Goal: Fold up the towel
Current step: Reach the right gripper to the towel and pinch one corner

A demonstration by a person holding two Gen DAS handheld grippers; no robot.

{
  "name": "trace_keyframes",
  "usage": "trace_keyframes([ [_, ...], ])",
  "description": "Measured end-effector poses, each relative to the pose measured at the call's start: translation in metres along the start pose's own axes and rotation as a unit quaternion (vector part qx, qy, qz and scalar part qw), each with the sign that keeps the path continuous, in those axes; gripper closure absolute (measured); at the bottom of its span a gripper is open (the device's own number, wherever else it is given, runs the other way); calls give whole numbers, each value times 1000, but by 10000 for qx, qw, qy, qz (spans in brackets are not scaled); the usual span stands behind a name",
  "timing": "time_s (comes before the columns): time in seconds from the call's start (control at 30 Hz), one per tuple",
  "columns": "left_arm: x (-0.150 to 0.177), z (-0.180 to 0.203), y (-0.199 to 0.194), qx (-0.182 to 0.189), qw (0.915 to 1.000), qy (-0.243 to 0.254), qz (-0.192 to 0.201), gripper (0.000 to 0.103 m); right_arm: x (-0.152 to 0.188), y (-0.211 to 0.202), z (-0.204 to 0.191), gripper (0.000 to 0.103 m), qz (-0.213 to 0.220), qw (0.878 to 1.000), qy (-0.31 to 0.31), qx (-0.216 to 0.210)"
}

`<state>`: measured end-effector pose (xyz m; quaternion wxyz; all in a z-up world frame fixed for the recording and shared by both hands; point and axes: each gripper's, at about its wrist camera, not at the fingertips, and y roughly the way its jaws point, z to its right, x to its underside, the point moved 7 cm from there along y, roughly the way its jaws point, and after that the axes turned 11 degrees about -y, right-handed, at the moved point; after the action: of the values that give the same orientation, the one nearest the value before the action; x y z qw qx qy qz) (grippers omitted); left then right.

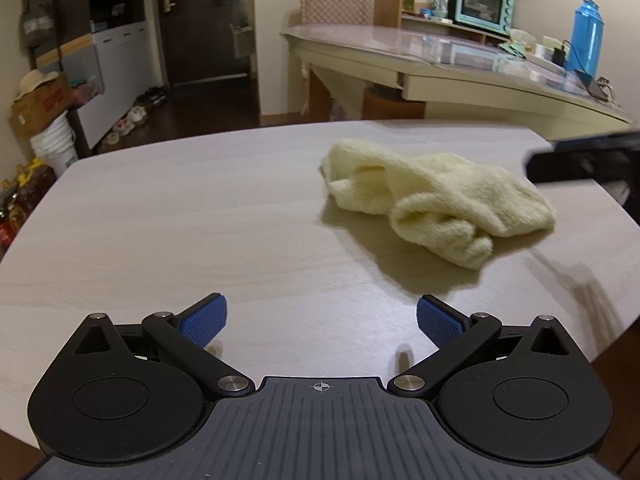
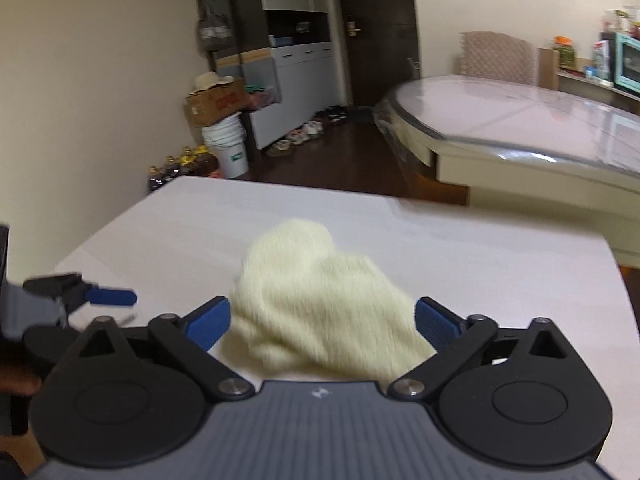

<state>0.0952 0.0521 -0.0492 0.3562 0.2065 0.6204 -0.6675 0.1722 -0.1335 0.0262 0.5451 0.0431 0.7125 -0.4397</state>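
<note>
the right tongs (image 2: pixel 322 318) are straddling the crumpled towel (image 2: pixel 320 312), spread for grabbing, while the left tongs (image 1: pixel 321 318) are waiting released over the counter (image 1: pixel 160 220).

Crumpled on the worktop (image 1: pixel 180 200): a towel (image 1: pixel 432 200), right of centre in the left wrist view. Ahead of the left gripper (image 1: pixel 322 320) and to its right. Directly before the right gripper (image 2: pixel 323 322), its near end between the parted jaws. Beyond the worktop, a second table (image 1: pixel 460 68), with a toaster oven (image 1: pixel 484 10) and a flask (image 1: pixel 588 36) at its back.
</note>
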Motion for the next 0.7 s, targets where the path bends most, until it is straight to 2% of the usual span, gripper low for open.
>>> trace_keyframes([
  [0.17, -9, -13, 1, -72, 9999, -118, 61, 0, -27, 46, 11, 23, -191, 9984, -143, -506],
  [0.3, -16, -27, 5, -113, 9996, -234, 69, 0, -38, 87, 16, 30, -518, 9959, -381, -640],
  [0.37, -19, -33, 8, -127, 9995, -279, 46, 0, -38, 103, 18, 35, -667, 9946, -406, -681],
  [0.6, -25, -49, 15, -102, 9991, -415, -11, 0, -32, 143, 12, 41, -1130, 9880, -684, -796],
  [0.7, -28, -52, 17, -82, 9991, -418, 2, 0, -30, 148, 6, 54, -1218, 9859, -815, -813],
])
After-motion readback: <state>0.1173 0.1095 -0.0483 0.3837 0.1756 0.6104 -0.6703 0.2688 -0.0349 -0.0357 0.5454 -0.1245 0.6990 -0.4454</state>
